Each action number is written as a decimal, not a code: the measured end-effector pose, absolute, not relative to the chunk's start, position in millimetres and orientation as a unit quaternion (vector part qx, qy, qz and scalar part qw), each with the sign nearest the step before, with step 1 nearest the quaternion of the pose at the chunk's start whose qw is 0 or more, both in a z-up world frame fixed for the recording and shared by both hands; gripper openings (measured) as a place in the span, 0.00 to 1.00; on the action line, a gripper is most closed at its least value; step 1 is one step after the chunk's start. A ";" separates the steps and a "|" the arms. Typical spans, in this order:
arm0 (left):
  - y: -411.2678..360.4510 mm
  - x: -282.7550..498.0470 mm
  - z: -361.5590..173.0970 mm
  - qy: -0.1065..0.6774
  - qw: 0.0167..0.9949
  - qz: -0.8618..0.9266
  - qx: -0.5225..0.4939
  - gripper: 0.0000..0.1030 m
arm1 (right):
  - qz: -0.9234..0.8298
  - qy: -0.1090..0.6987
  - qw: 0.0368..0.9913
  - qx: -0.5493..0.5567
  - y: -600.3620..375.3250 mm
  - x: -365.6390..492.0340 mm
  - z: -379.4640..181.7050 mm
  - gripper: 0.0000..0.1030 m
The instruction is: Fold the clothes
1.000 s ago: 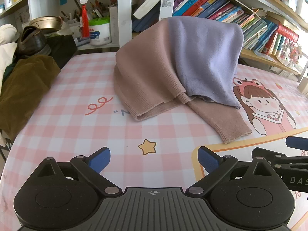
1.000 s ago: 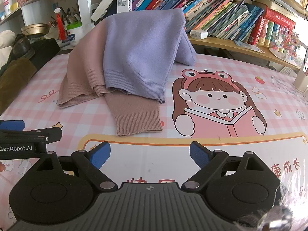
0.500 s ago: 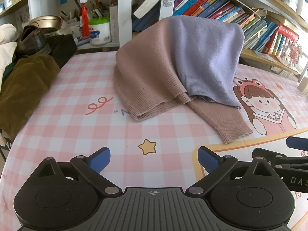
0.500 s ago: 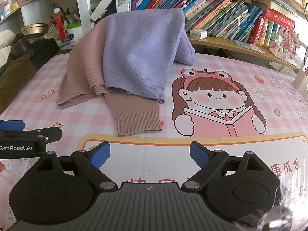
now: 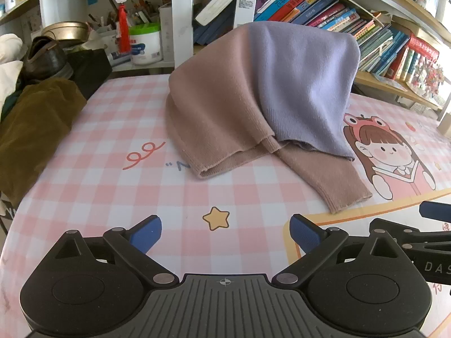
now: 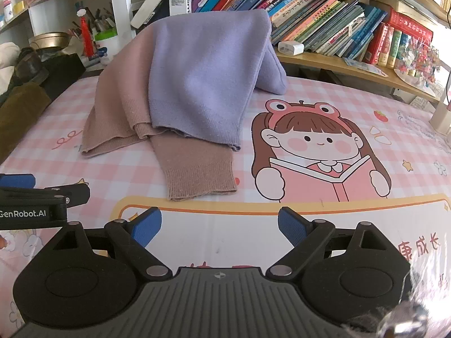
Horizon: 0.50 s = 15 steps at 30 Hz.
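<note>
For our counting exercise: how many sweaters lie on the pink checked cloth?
2. The tan sweater is on the left, one sleeve stretched toward the camera; the lilac sweater overlaps its right side. More could be hidden underneath.

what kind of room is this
Probably a home study or child's bedroom: crowded bookshelves run behind a surface under a pink checked cartoon cover, a pot of pens sits on the shelf, and a two-tone sweater lies waiting to be folded.

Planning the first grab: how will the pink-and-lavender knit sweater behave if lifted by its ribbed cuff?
The pink-and-lavender knit sweater already drapes in soft folds, so it will probably sag, not lift flat. Pulling the ribbed cuff likely stretches the sleeve first. The knit looks grippy against the tablecloth, so it may drag.
</note>
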<state>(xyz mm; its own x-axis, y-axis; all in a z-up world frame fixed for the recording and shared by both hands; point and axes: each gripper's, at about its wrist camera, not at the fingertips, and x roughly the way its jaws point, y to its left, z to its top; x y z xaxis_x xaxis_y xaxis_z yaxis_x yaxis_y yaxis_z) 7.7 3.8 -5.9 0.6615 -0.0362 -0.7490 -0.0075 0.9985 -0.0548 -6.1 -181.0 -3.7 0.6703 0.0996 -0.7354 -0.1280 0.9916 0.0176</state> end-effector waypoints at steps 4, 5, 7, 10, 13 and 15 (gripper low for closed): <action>4.3 8.7 -6.8 0.414 0.910 -0.008 -0.026 0.96 | 0.063 0.402 0.913 -0.018 -180.5 -5.0 -4.6 0.87; 4.4 9.0 -6.7 0.414 0.910 -0.008 -0.026 0.96 | 0.063 0.403 0.913 -0.018 -180.4 -4.7 -4.8 0.87; 4.9 9.5 -7.0 0.416 0.909 -0.009 -0.026 0.96 | 0.063 0.403 0.913 -0.018 -180.2 -4.1 -5.2 0.87; 5.4 10.4 -7.5 0.417 0.909 -0.011 -0.028 0.96 | 0.063 0.404 0.912 -0.019 -179.9 -3.3 -5.8 0.87; 5.5 11.0 -7.6 0.417 0.908 -0.012 -0.028 0.96 | 0.064 0.405 0.912 -0.019 -179.6 -2.5 -6.4 0.87; 5.5 11.0 -7.8 0.417 0.908 -0.013 -0.027 0.96 | 0.064 0.406 0.912 -0.019 -179.6 -2.4 -6.5 0.87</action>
<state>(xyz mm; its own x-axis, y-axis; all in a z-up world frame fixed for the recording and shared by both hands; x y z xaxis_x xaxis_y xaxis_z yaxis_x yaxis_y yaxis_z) 11.0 5.5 -7.8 0.6521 -0.0469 -0.7567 0.0016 0.9982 -0.0605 -2.4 -179.6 -6.5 0.6630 0.1007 -0.7418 -0.1313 0.9912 0.0172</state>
